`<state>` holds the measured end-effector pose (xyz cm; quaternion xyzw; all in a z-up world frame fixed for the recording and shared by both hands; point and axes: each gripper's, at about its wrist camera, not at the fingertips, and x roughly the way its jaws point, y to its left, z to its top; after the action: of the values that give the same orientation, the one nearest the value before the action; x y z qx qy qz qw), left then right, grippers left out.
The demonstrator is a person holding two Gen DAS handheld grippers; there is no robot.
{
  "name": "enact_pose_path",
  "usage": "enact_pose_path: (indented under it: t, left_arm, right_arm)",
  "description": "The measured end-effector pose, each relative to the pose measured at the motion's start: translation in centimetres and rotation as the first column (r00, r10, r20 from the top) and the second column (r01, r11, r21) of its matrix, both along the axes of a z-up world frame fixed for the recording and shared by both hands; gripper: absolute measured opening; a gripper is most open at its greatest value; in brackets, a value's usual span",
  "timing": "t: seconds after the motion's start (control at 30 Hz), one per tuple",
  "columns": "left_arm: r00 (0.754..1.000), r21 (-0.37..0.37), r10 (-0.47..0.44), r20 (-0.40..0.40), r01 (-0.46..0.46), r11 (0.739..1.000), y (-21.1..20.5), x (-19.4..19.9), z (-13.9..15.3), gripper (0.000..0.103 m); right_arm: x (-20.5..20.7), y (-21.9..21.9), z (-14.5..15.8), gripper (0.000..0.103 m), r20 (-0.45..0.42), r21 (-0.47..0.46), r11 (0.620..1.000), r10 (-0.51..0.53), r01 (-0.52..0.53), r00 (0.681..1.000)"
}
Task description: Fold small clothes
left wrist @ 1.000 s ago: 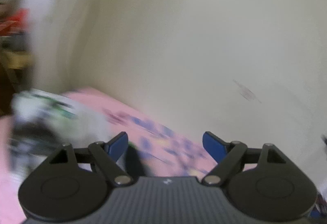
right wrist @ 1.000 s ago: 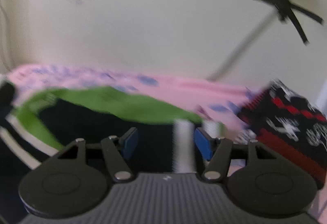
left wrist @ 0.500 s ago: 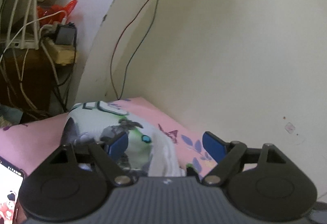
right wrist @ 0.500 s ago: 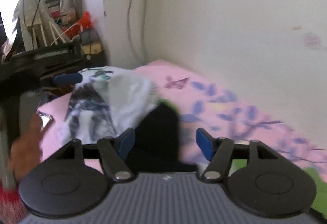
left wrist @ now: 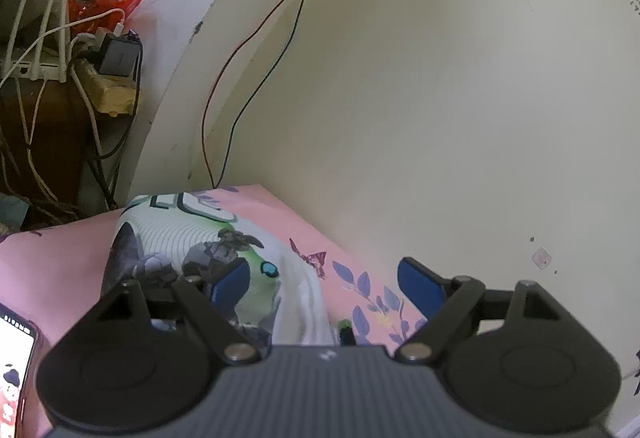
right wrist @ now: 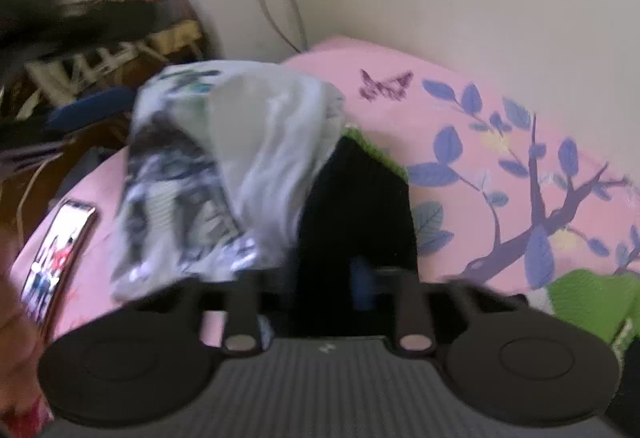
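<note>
A white printed garment [left wrist: 180, 226] lies crumpled near the corner of the pink flowered bedsheet [left wrist: 60, 262]. My left gripper [left wrist: 322, 272] hovers just over its right edge, open, with nothing gripped. In the right wrist view the same white garment [right wrist: 240, 142] overlaps a black garment with green trim [right wrist: 360, 198]. My right gripper [right wrist: 352, 278] points down into that black cloth. Its jaws are closing, drawn almost together with the black fabric between them; the picture is blurred there.
A phone [right wrist: 56, 246] with a lit screen lies on the sheet at the left, also in the left wrist view [left wrist: 12, 358]. More green cloth [right wrist: 592, 298] sits at the right. A cream wall [left wrist: 440, 98] borders the bed; cables and clutter [left wrist: 60, 50] fill the left corner.
Both views swung left to the bed's corner. My right gripper came down over the black garment and its jaws drew in from open. The left gripper settled over the white garment, still open.
</note>
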<state>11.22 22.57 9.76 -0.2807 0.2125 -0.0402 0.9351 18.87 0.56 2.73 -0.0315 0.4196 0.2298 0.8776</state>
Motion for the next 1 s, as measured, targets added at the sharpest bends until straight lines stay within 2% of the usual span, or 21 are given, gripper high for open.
enact_pose_path:
  t: [0.1, 0.2, 0.3, 0.37, 0.43, 0.47, 0.5, 0.57, 0.6, 0.67, 0.73, 0.8, 0.87, 1.0]
  left_arm:
    - [1.000, -0.002, -0.003, -0.001, 0.003, 1.000, -0.1, 0.0, 0.0, 0.085]
    - [1.000, 0.003, -0.016, -0.002, 0.016, 1.000, -0.4, 0.0, -0.1, 0.086]
    - [1.000, -0.002, -0.026, 0.000, 0.026, 1.000, -0.5, 0.1, -0.2, 0.088]
    - [1.000, -0.003, -0.025, -0.007, 0.025, 1.000, -0.5, 0.2, -0.3, 0.088]
    - [0.999, -0.017, -0.034, -0.014, 0.034, 0.999, -0.5, 0.4, -0.5, 0.088]
    - [0.999, -0.021, -0.041, -0.018, 0.040, 0.999, -0.5, 0.5, -0.6, 0.088]
    - [0.999, -0.021, -0.047, -0.021, 0.047, 0.999, -0.7, 0.5, -0.6, 0.088]
    - [0.998, -0.010, -0.057, -0.025, 0.057, 0.998, -1.1, 0.6, -0.7, 0.088]
    - [0.998, -0.003, -0.061, -0.026, 0.061, 0.998, -1.3, 0.6, -0.7, 0.088]
    - [0.997, 0.005, -0.073, -0.027, 0.073, 0.997, -1.8, 0.6, -0.7, 0.088]
    - [0.996, 0.011, -0.085, -0.030, 0.085, 0.996, -2.2, 0.6, -0.7, 0.089]
    - [0.995, 0.020, -0.096, -0.040, 0.097, 0.995, -2.7, 0.8, -0.9, 0.089]
    - [0.993, 0.029, -0.110, -0.048, 0.111, 0.993, -3.2, 0.8, -1.1, 0.089]
    - [0.987, 0.061, -0.145, -0.063, 0.149, 0.987, -4.3, 1.0, -1.3, 0.089]
  right_arm:
    - [-2.1, -1.5, 2.4, 0.006, 0.045, 0.059, 0.998, 0.013, -0.015, 0.999]
    - [-5.1, -3.6, 5.9, 0.006, 0.156, 0.169, 0.981, 0.069, -0.095, 0.985]
    - [-9.3, -7.1, 9.6, 0.007, 0.354, 0.299, 0.917, 0.151, -0.264, 0.923]
    - [-11.9, -9.6, 10.7, 0.008, 0.419, 0.336, 0.870, 0.205, -0.360, 0.885]
    - [-14.2, -12.0, 10.9, 0.010, 0.438, 0.348, 0.860, 0.201, -0.372, 0.876]
    - [-15.0, -13.1, 10.7, 0.013, 0.434, 0.351, 0.859, 0.203, -0.373, 0.878]
    - [-16.1, -14.2, 10.2, 0.023, 0.425, 0.358, 0.858, 0.202, -0.369, 0.882]
    - [-18.2, -16.8, 8.7, 0.063, 0.394, 0.375, 0.868, 0.169, -0.326, 0.903]
    - [-19.6, -18.3, 7.8, 0.067, 0.386, 0.390, 0.882, 0.103, -0.263, 0.917]
    - [-21.7, -20.6, 6.2, 0.066, 0.360, 0.421, 0.894, -0.011, -0.152, 0.933]
    - [-23.0, -22.7, 4.7, 0.066, 0.291, 0.463, 0.886, -0.135, -0.016, 0.947]
    - [-23.9, -23.8, 3.4, 0.066, 0.211, 0.488, 0.868, -0.218, 0.090, 0.953]
    - [-24.4, -23.5, 2.5, 0.066, 0.163, 0.469, 0.873, -0.234, 0.133, 0.958]
    - [-24.6, -19.5, 1.0, 0.069, 0.137, 0.392, 0.915, -0.163, 0.098, 0.977]
